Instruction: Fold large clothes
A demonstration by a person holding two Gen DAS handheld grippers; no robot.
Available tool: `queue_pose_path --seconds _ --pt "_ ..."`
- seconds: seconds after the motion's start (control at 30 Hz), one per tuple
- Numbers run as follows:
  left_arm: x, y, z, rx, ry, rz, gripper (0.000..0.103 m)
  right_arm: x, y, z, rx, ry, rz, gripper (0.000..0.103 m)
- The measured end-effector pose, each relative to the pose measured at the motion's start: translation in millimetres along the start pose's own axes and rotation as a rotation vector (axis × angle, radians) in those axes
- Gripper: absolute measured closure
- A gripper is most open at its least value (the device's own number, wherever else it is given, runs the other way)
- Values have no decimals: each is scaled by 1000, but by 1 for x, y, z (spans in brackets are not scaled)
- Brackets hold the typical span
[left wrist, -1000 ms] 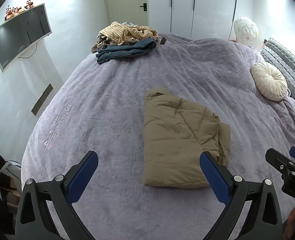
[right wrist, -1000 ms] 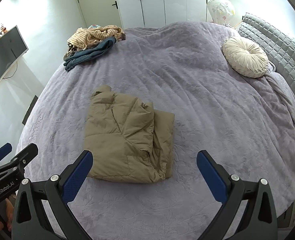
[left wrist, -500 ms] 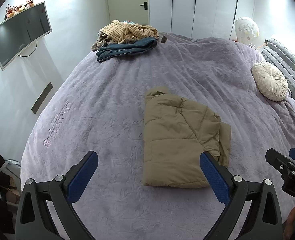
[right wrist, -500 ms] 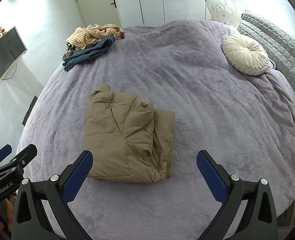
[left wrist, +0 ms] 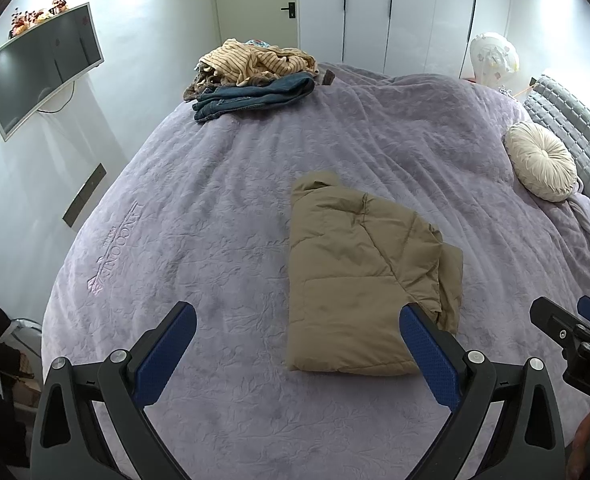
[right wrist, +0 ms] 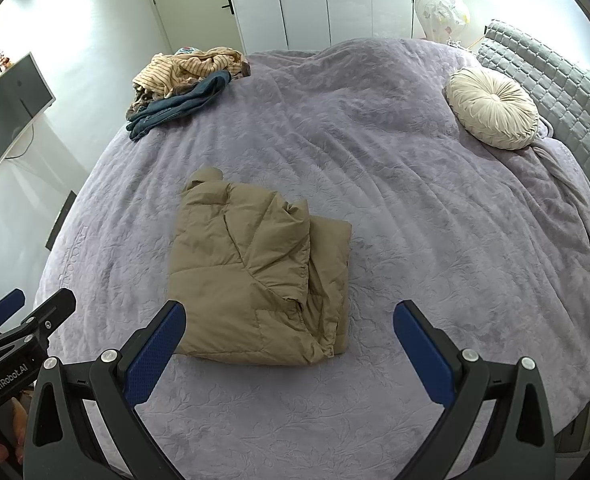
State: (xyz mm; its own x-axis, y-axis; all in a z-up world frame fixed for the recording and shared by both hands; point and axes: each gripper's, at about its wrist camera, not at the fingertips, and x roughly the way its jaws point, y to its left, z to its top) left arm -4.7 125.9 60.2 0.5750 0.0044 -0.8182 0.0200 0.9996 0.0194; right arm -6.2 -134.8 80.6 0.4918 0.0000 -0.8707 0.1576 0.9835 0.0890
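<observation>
Both claws hang clear of the bed with nothing between their blue pads: my left gripper (left wrist: 295, 356) gapes wide just short of the near edge of the khaki jacket (left wrist: 359, 280), and my right gripper (right wrist: 289, 354) is spread the same way, above the jacket's near right corner. The jacket lies on the purple bedspread (left wrist: 215, 220) near the middle of the bed, already doubled into a rough rectangle, with a layered, slightly ragged edge showing on its right side and a small hump at its far end. I judge this fold finished, or one tidy-up short of it; I am between garments, not in the middle of a grasp. Beyond it, at the far left corner of the bed, sits the heap of unfolded clothes (left wrist: 255, 72), striped cloth over dark denim, well apart from the jacket. A round cream cushion (right wrist: 491, 108) rests by the grey headboard. Next I would need to carry both grippers across to that heap and pull one piece flat.
</observation>
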Motion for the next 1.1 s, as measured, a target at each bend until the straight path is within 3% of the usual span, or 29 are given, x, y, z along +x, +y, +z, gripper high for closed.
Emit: queue_pose_path --seconds 1.1 --pt "2 -1 2 13 -19 -7 1 2 3 -4 12 10 5 0"
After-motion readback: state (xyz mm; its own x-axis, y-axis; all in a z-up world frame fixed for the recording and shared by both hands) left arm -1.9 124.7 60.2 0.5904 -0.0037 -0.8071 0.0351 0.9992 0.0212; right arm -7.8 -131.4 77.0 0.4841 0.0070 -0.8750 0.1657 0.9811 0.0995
